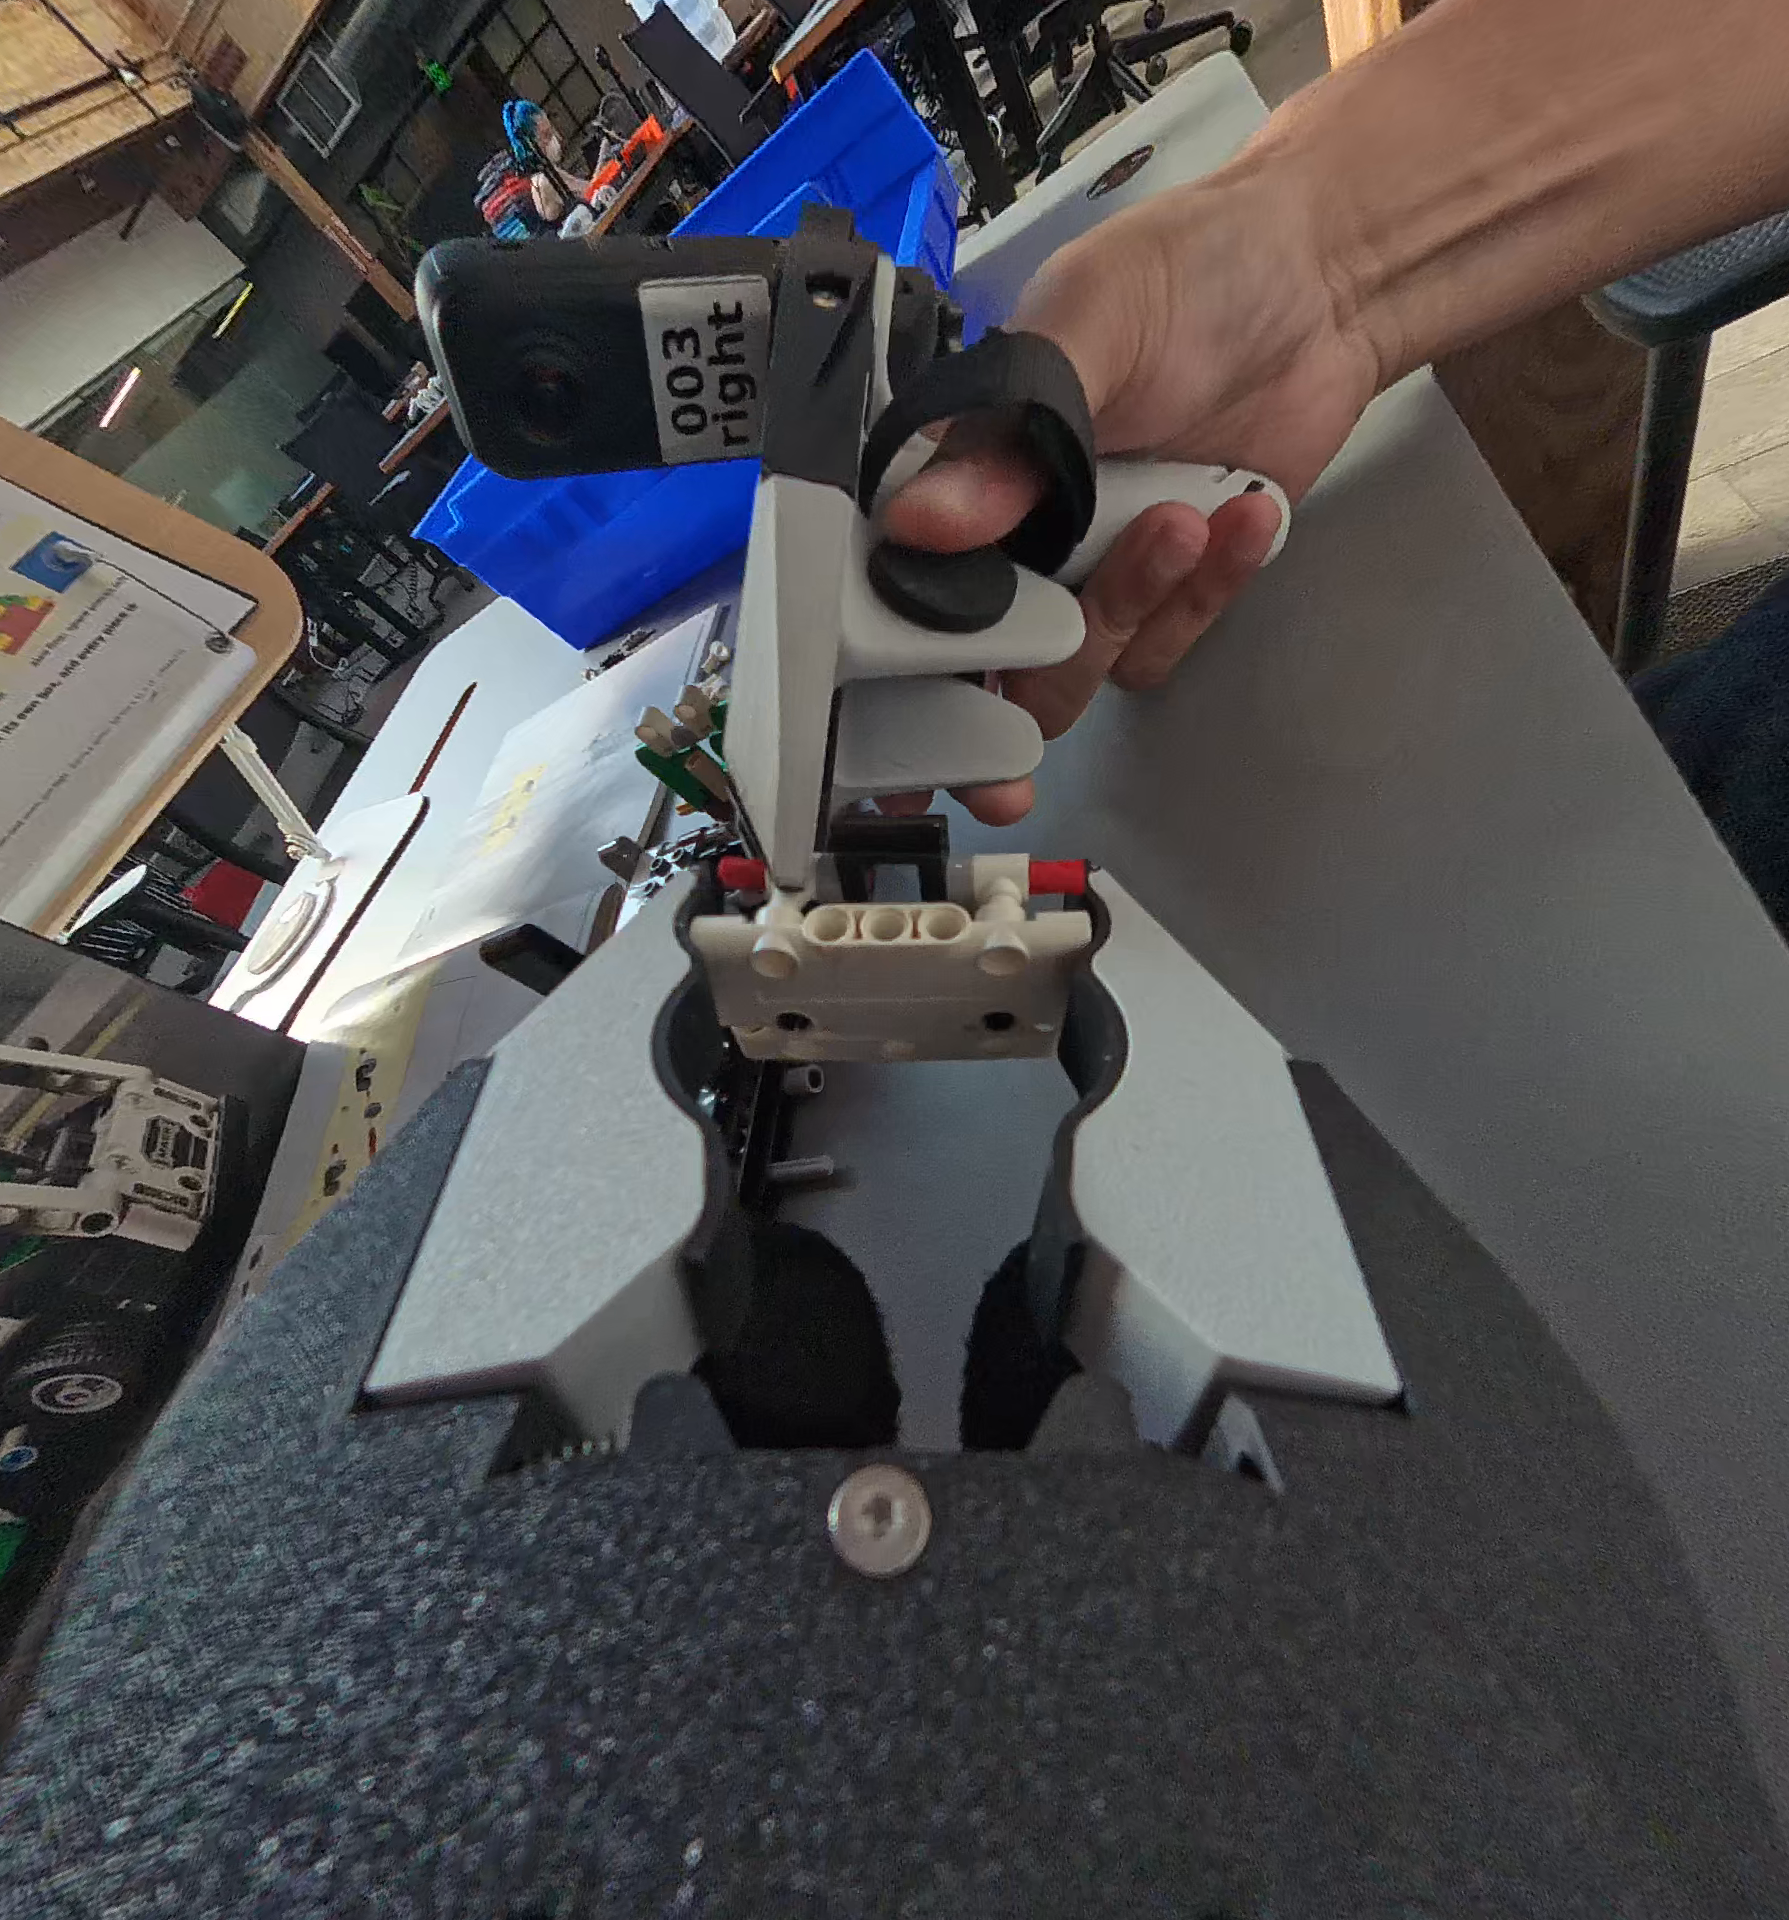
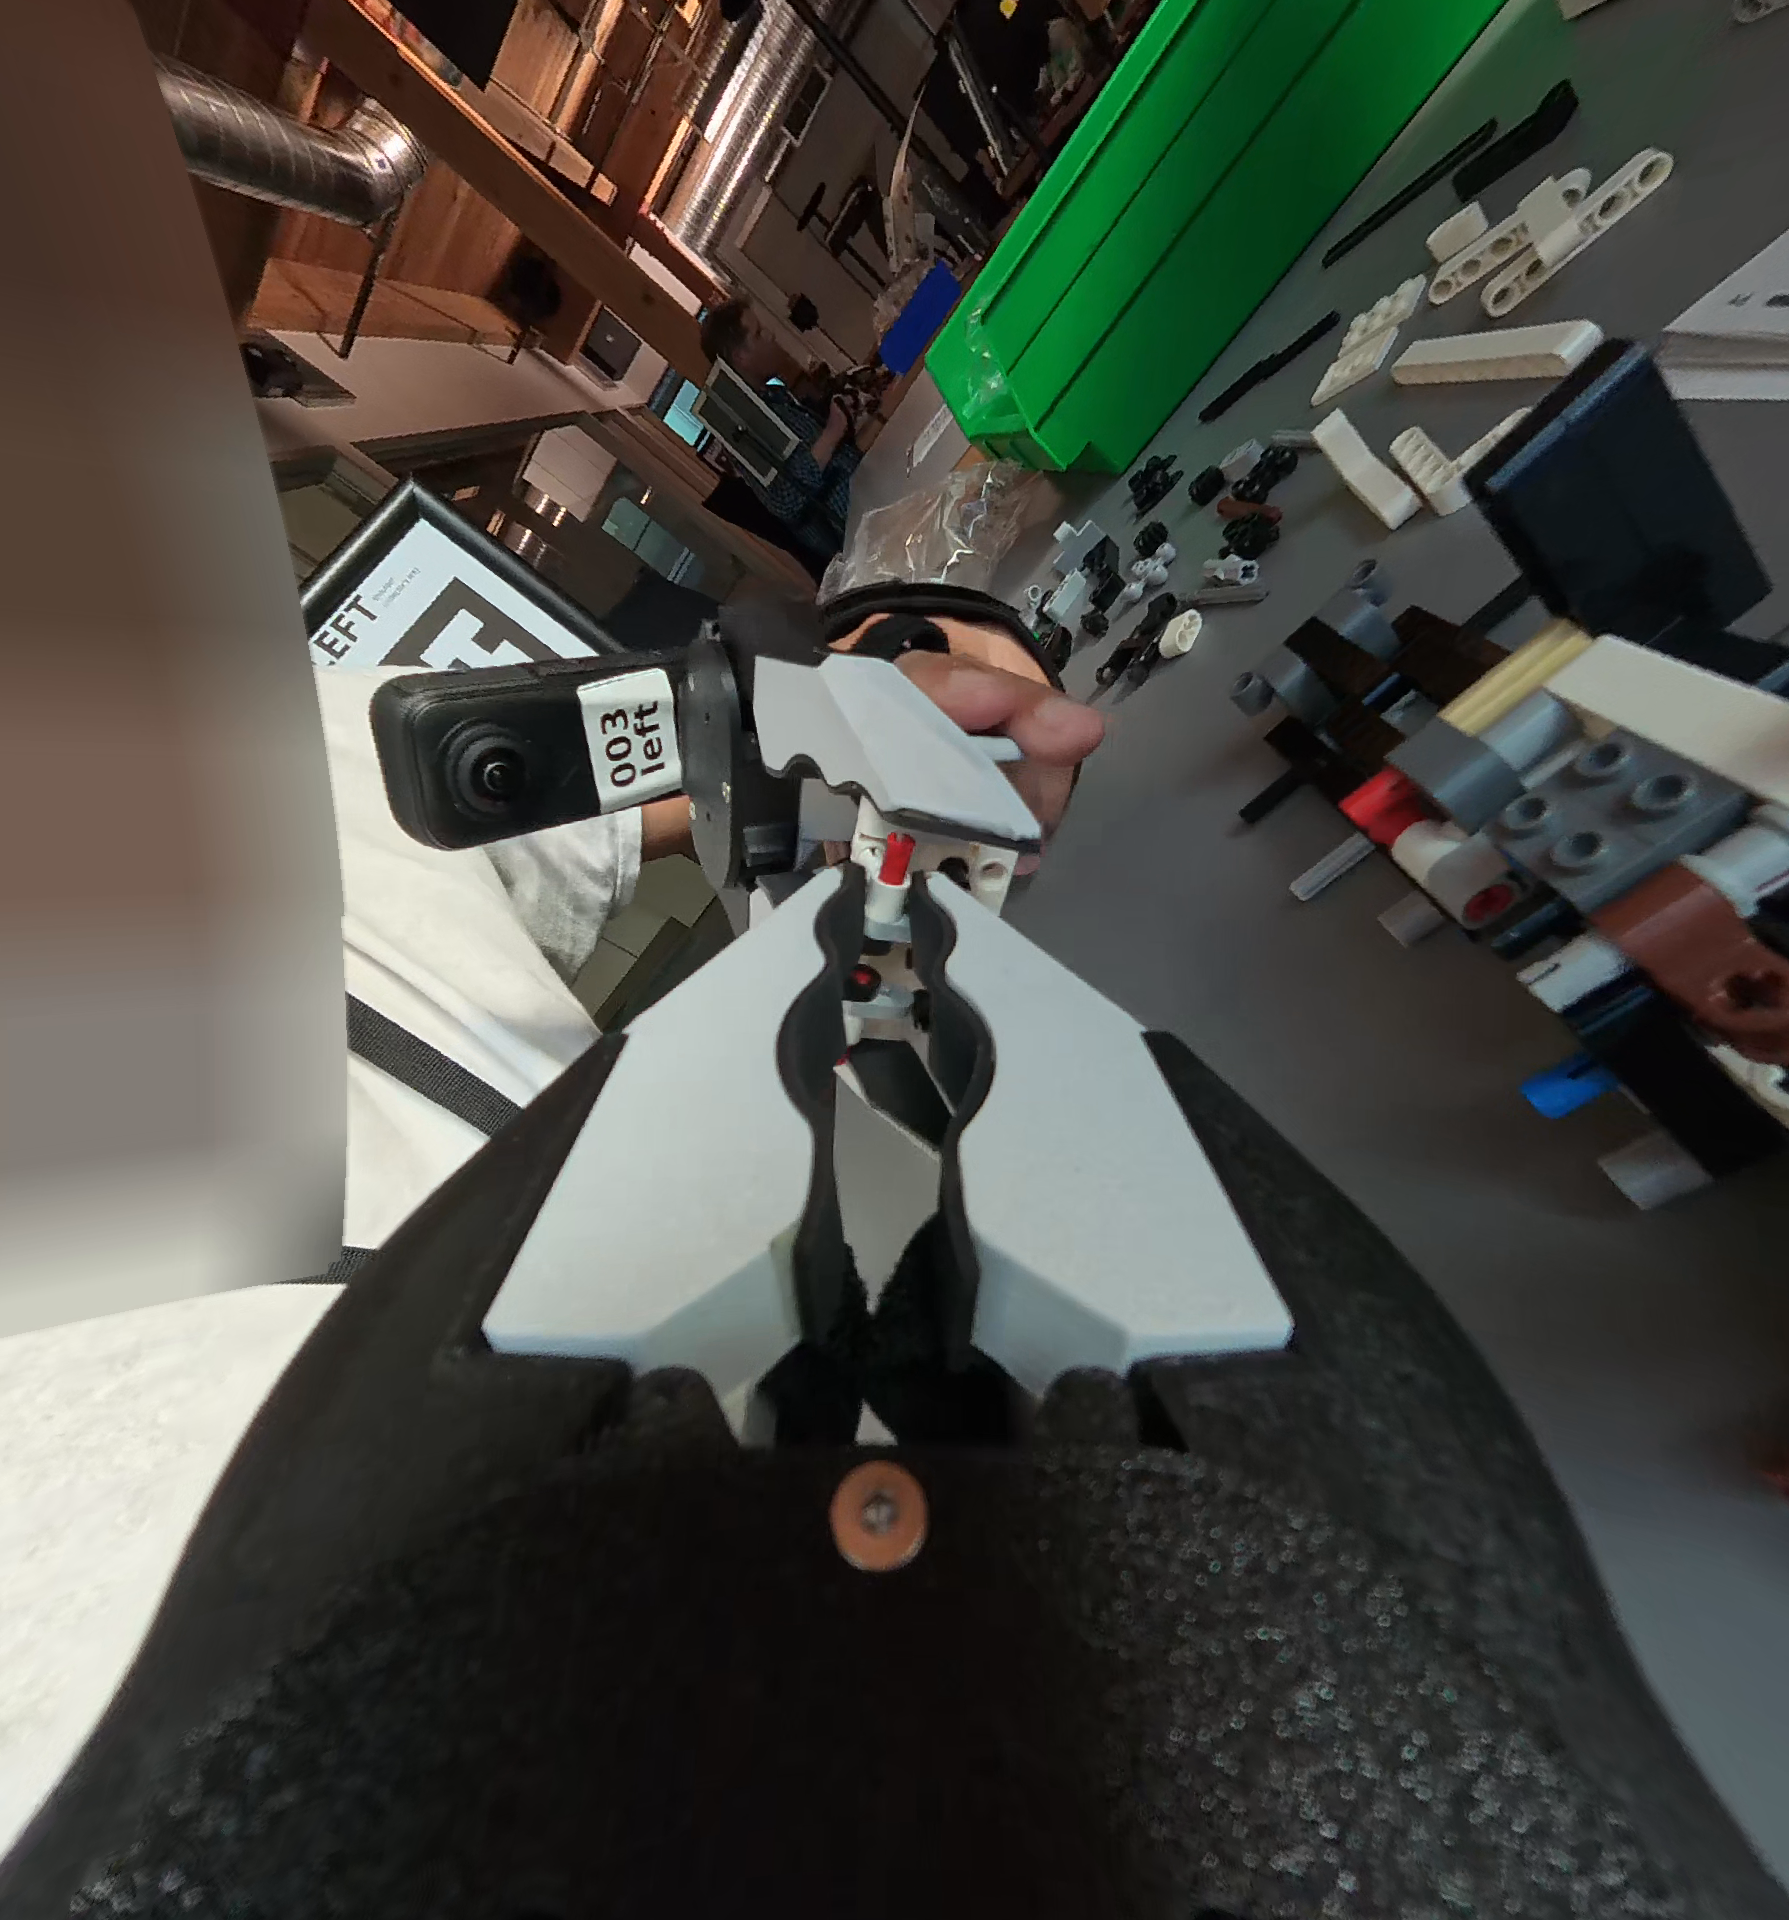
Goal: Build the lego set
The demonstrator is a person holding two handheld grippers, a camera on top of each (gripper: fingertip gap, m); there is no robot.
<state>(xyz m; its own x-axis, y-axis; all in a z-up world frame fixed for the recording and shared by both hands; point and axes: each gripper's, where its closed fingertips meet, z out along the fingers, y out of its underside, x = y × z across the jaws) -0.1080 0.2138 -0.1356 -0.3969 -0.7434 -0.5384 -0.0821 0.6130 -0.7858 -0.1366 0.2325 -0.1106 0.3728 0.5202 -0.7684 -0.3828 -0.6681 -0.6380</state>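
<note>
Tongs, left pair [image 1: 885,966]: spread wide, pads clamping both ends of white plastic brick-built block [image 1: 885,987] with three round holes and red pegs, held above grey counter [image 1: 1389,831]. Right tongs [image 2: 885,894] nearly pressed together, pinching small white-and-red peg piece [image 2: 892,883] at block's top edge. Block looks light, rigid, smooth-sided; pegs likely pop loose under twist, so flat end faces seem safest hold. Beyond: loose white beams [image 2: 1492,358], green bin [image 2: 1181,260], blue bin [image 1: 661,540], instruction booklet [image 1: 69,1195].
</note>
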